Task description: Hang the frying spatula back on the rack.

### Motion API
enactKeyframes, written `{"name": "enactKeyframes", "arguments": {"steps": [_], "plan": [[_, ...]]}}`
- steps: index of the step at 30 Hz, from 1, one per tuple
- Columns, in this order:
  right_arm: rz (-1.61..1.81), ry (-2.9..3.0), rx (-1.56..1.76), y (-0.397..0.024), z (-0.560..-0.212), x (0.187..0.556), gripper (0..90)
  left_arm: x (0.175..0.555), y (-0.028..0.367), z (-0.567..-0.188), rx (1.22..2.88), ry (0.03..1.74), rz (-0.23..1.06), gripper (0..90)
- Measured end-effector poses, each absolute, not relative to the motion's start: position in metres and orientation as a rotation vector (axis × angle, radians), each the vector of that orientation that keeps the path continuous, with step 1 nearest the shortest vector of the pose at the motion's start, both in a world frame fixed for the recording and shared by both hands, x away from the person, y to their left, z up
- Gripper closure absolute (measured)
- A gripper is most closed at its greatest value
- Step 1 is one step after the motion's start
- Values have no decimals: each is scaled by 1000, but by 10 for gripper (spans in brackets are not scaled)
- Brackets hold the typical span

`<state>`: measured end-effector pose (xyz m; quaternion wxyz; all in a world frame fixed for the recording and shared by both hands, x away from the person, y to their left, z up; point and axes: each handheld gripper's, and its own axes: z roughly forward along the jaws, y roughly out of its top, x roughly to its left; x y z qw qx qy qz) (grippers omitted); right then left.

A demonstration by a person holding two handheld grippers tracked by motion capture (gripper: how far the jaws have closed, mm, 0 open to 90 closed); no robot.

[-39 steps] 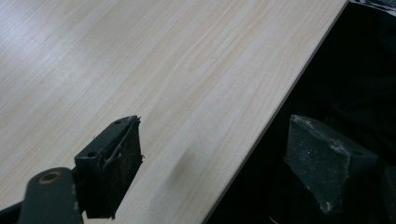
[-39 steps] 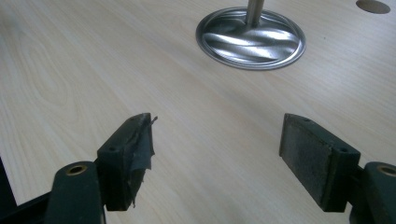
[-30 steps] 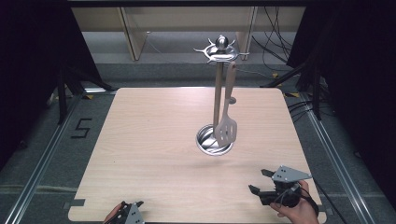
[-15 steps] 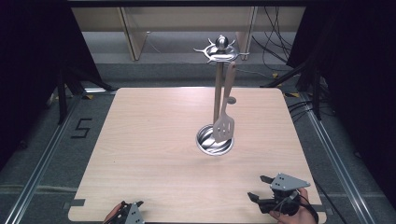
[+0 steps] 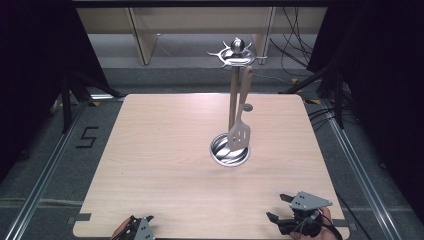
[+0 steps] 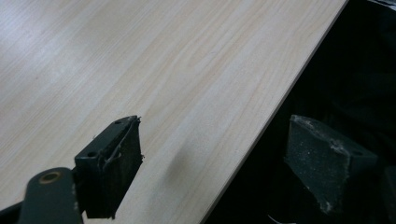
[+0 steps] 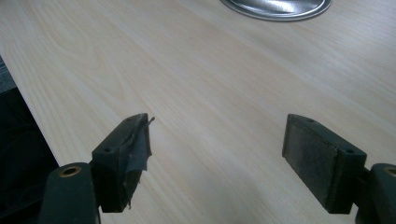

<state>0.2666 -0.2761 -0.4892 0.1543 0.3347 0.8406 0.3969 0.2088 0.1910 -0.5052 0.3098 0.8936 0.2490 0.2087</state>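
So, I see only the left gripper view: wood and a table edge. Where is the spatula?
Observer: The spatula hangs from a hook on the stand, beyond the middle of the table.
Operator: Where is its blade?
Observer: It hangs over the stand's round steel base.
Operator: And the right tongs?
Observer: The right tongs are open and empty, by the near right corner.
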Motion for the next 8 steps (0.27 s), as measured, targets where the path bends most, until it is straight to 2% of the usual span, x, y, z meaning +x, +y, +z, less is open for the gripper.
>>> {"name": "enactKeyframes", "arguments": {"steps": [8], "plan": [[1129,2408,962,-276,-492,267,244,209,191,-505,2357,660,551,177]]}}
